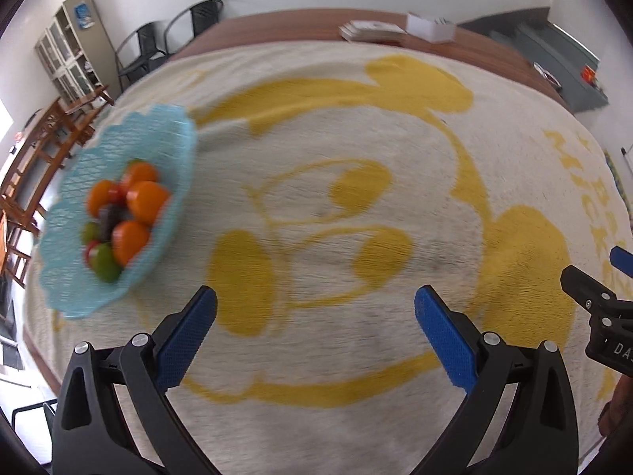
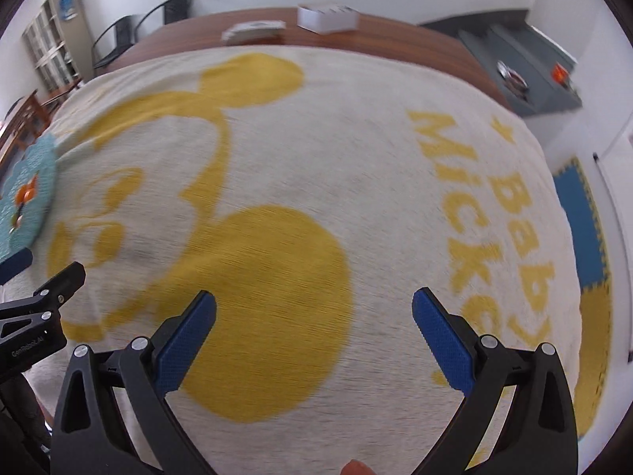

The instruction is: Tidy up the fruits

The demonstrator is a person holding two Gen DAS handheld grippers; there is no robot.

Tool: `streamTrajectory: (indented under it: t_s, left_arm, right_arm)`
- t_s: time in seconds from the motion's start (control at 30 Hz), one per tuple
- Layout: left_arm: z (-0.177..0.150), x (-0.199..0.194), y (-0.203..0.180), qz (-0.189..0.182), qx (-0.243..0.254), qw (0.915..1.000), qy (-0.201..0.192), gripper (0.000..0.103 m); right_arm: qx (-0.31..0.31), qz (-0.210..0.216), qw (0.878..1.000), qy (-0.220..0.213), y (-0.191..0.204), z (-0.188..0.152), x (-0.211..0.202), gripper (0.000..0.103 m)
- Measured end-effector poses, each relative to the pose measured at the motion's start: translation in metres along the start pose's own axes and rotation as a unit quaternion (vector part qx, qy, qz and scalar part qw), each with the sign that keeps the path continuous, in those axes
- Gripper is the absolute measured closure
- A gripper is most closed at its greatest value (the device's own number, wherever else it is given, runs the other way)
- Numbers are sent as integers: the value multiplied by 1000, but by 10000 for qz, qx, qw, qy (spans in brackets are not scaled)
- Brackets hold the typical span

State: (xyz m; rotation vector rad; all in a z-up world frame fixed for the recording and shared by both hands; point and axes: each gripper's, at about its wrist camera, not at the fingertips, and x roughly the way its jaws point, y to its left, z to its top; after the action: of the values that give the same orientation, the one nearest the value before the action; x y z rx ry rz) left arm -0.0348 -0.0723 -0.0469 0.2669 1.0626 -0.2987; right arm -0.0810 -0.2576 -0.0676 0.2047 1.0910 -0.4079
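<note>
Both pairs of jaws stand wide apart with nothing between them: the left gripper [image 1: 315,301] and the right gripper [image 2: 314,303] each hover over bare cloth, blue pads facing inward across an empty gap. Beneath them lies a cream blanket [image 1: 356,138] printed with a large yellow cartoon mouse face and yellow lettering, spread over a brown wooden table [image 1: 300,25]. The fruits [image 1: 122,217] are all gathered in a light blue lattice basket [image 1: 158,130] with a scalloped rim, sitting on the blanket to the left of the left gripper and well apart from its fingers. Inside it are several orange round fruits, a couple of green ones toward the near side, a dark purplish one in the middle, and small bits of red; motion blur keeps the exact count unclear. From the right wrist view the same basket shows only as a sliver at the far left edge, with a speck of orange visible. On the bare wood at the table's far end rest a stack of books [image 1: 372,31] and a white box [image 1: 431,27], near each other.
</note>
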Motion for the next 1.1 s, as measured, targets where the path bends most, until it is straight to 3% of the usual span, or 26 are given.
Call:
streamTrajectory:
  t_s: [0.33,0.53,0.67,0.73,0.97,1.1]
  left_arm:
    - [-6,33,-34,-198,102,9997,115,2]
    - [-12,34,-34,-218,-119,9997,-69,2]
    - [-19,30,-32,-269,-130,9992,-267,2]
    - [-25,27,-31,-300,-66,9985,-460,2]
    - [-21,28,-30,-396,124,9980,-471,2]
    - [-26,28,-29,-465,179,9961,-722,2]
  right_arm:
    - [120,153,9998,16,-41,-11,20,5]
    - [149,273,9994,161,-44,-15,30,5]
    - [75,102,9999,14,-36,-20,30,5]
    - [160,70,9998,-31,-36,-21,30,5]
    - [400,-79,9992,-46,-36,-24,28,5]
    - [530,-173,9984,50,-35,-24,28,5]
